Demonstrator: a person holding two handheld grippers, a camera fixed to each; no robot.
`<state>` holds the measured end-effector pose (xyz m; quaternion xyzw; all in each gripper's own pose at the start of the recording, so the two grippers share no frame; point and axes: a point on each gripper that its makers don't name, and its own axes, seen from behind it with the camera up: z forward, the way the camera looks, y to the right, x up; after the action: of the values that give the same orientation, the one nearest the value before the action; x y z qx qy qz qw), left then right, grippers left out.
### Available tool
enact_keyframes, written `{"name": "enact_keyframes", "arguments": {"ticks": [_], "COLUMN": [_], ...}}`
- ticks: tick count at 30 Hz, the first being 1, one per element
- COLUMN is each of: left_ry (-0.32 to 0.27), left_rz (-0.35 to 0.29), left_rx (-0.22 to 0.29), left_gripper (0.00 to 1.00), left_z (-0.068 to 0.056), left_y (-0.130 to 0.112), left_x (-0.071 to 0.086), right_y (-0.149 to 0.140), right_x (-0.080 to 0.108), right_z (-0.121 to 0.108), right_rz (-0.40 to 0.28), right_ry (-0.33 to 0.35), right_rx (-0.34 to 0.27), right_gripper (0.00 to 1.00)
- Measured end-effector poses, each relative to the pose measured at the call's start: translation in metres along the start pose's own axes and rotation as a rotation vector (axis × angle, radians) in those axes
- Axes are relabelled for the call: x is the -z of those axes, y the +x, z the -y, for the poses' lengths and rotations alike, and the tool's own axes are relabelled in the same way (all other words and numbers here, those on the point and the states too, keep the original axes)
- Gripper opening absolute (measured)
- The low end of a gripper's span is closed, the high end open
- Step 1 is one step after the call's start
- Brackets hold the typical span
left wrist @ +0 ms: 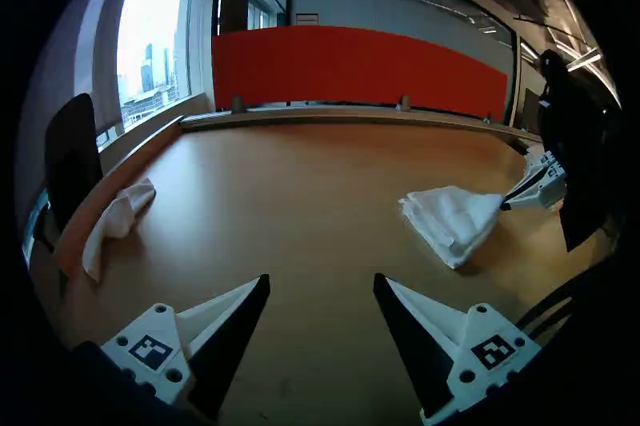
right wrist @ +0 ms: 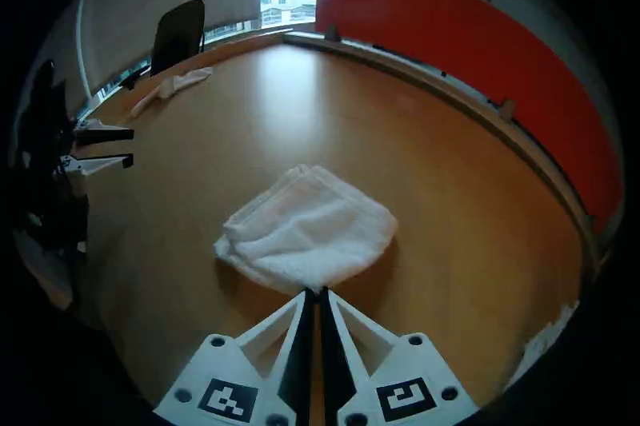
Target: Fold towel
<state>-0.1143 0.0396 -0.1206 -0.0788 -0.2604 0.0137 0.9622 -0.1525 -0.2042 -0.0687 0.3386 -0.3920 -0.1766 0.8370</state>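
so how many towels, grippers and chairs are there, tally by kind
towels: 2 (folded towel, crumpled towel)
grippers: 2 (left gripper, right gripper)
chair: 1
unclear white scrap: 1
total: 6

A wooden tabletop (left wrist: 320, 178) (right wrist: 320, 106), smooth and orange-brown, spans the middle of both views. A white towel (left wrist: 450, 222) (right wrist: 308, 226), folded into a thick wad, lies on it at the right of centre in the left gripper view and just below centre in the right gripper view. A second white cloth (left wrist: 120, 220) (right wrist: 172, 85), crumpled lengthwise, lies along the tabletop's edge at the left and upper left.
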Motion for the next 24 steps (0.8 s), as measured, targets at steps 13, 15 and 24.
{"name": "enact_keyframes", "arguments": {"ticks": [13,15,24], "left_ry": [-0.011,-0.012,-0.020], "left_rz": [-0.005,-0.005,-0.007], "left_rx": [0.000,0.000,-0.002], "left_gripper": [0.96,0.96,0.97], "left_z": [-0.003,-0.003,-0.005], "left_y": [0.007,0.008,0.012], "left_x": [-0.004,-0.004,-0.005], "right_y": [0.072,0.080,0.095], "right_x": [0.035,0.041,0.067], "right_z": [-0.009,-0.011,-0.027], "right_rz": [-0.071,-0.078,-0.088], "right_ry": [0.005,0.009,0.005], "right_rx": [0.035,0.038,0.059], "right_gripper": [0.05,0.05,0.05]}}
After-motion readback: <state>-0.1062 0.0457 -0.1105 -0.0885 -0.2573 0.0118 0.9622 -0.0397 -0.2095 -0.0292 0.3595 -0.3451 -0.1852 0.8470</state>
